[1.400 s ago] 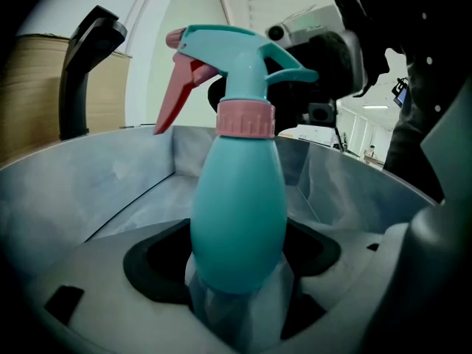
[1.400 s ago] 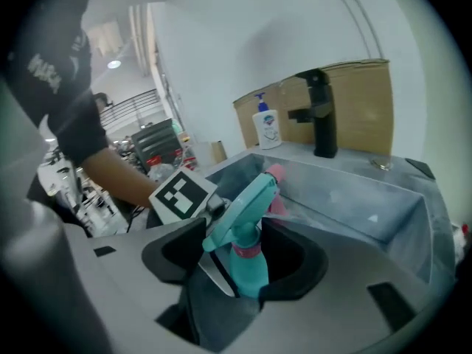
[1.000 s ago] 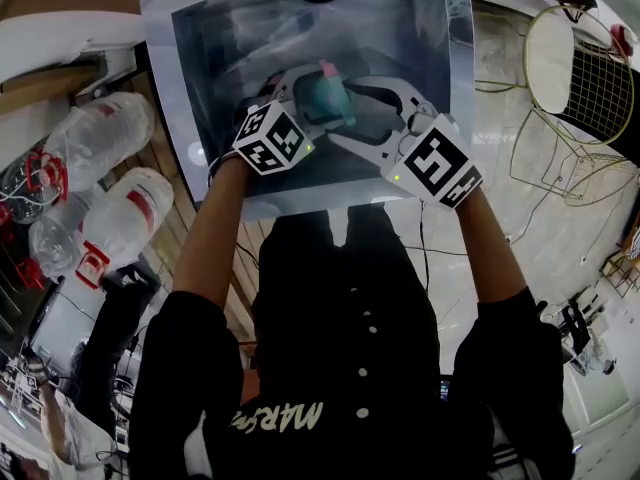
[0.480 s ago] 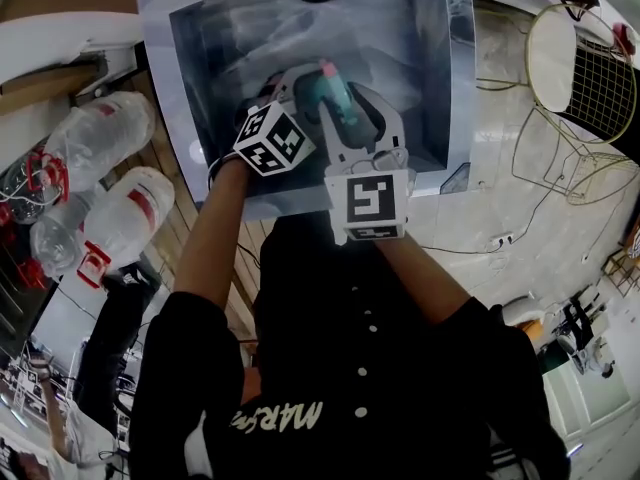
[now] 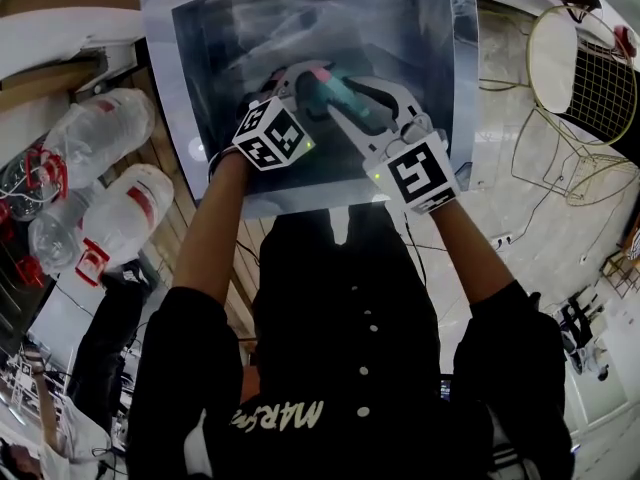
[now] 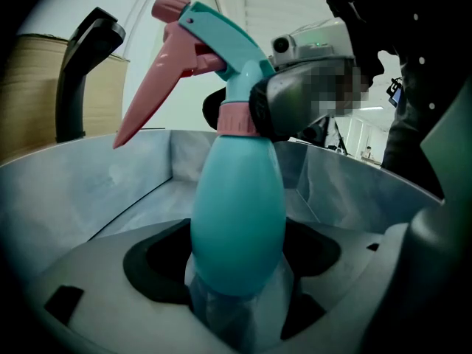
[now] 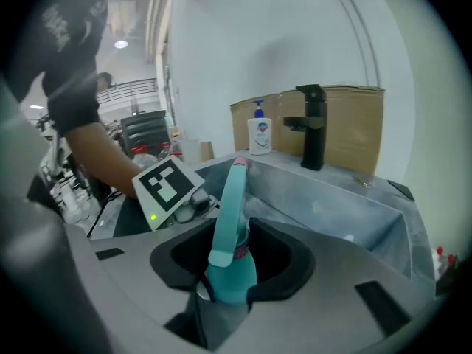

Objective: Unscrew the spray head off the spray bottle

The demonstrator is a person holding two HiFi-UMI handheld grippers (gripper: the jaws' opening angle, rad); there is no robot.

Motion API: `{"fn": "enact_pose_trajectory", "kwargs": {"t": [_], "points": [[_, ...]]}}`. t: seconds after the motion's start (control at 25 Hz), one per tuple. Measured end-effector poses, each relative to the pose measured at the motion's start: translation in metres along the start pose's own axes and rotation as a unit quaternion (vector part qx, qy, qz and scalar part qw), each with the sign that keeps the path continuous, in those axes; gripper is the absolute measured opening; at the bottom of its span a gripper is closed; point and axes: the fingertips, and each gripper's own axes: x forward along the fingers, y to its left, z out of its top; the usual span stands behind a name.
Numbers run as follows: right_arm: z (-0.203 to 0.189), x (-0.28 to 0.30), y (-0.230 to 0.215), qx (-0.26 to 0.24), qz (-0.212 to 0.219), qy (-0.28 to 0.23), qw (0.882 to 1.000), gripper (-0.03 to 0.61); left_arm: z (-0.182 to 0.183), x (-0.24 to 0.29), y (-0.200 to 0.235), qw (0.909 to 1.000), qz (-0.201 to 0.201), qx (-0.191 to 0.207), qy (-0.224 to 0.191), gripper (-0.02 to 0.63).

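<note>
A teal spray bottle [image 6: 236,227] stands upright over the steel sink [image 5: 400,28]. My left gripper [image 6: 240,308] is shut on its lower body. The spray head [image 6: 221,43] is teal, with a pink trigger, a pink nozzle and a pink collar [image 6: 234,118]. In the right gripper view the spray head [image 7: 230,220] sits between the jaws of my right gripper [image 7: 225,290], which are closing on its neck just above the collar, both pads against it. In the head view the two grippers meet at the bottle [image 5: 322,86], the left gripper [image 5: 298,86] at its left and the right gripper [image 5: 348,98] at its right.
A black faucet [image 7: 310,127] rises at the sink's far rim, with a soap dispenser [image 7: 259,133] and a cardboard box [image 7: 354,124] behind it. Large plastic water bottles [image 5: 100,138] lie on the floor to the left. A wire chair [image 5: 580,78] stands to the right.
My right gripper swung in front of my body and back to the right, and its wide-open jaws narrowed onto the spray head. The left gripper and the bottle stayed in place.
</note>
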Motion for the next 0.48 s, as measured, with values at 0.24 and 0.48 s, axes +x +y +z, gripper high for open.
{"fn": "enact_pose_trajectory", "kwargs": {"t": [0.24,0.48], "points": [[-0.001,-0.003,0.011,-0.106,0.176,-0.006,0.979,0.150,0.001,-0.001,0.000,0.9998,-0.005,0.006,-0.018,0.385],[-0.002,-0.008,0.017,-0.193,0.299,-0.012,0.935,0.150,0.002,-0.002,-0.001,0.9995,-0.011,0.011,-0.026,0.385]]}}
